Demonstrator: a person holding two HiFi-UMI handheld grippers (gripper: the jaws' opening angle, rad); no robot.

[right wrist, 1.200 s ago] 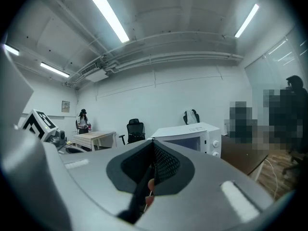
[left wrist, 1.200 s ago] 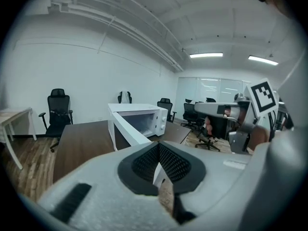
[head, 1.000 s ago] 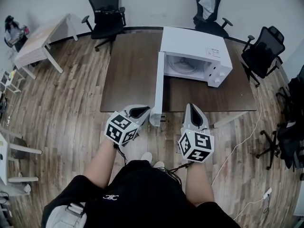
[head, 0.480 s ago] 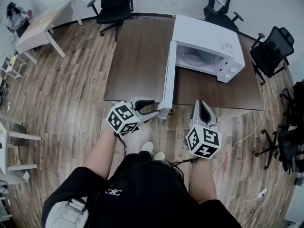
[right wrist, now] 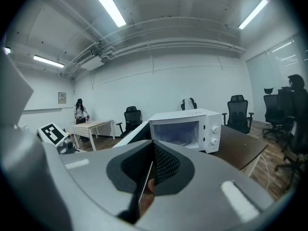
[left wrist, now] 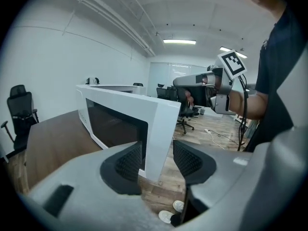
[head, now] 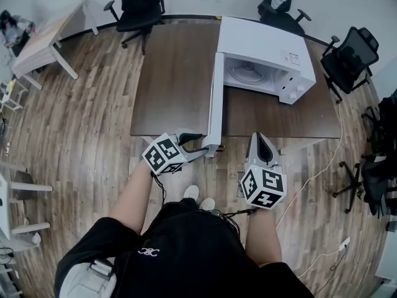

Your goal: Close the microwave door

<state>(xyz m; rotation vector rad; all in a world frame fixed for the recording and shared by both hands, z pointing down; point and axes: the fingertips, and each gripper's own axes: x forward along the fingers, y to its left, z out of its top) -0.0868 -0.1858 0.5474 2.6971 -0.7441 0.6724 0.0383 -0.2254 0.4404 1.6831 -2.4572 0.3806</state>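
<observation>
The step in hand, as judged, is engaging the door (head: 214, 98) ahead of the closing swing. The left gripper (head: 202, 145) has just been opening its jaws, which now stand wide apart with the door's free edge between them; the pads (left wrist: 129, 161) flank the panel and a gap shows on at least one side, so nothing is clamped. A grip is not required: the pad on the door's outer face should bear flat near the free edge and follow the hinge arc toward the cavity until the latch seats. Pressure should be steady so that the microwave (head: 267, 48) does not slide on the table (head: 173, 85). The right gripper (head: 260, 146) hangs just off the table's near edge with its jaws together and empty, and should remain out of the door's path. The microwave is white, with two knobs at its right side, and stands at the table's far right; its door, white-framed with a dark window, stands fully open, reaching to the table's near edge.
</observation>
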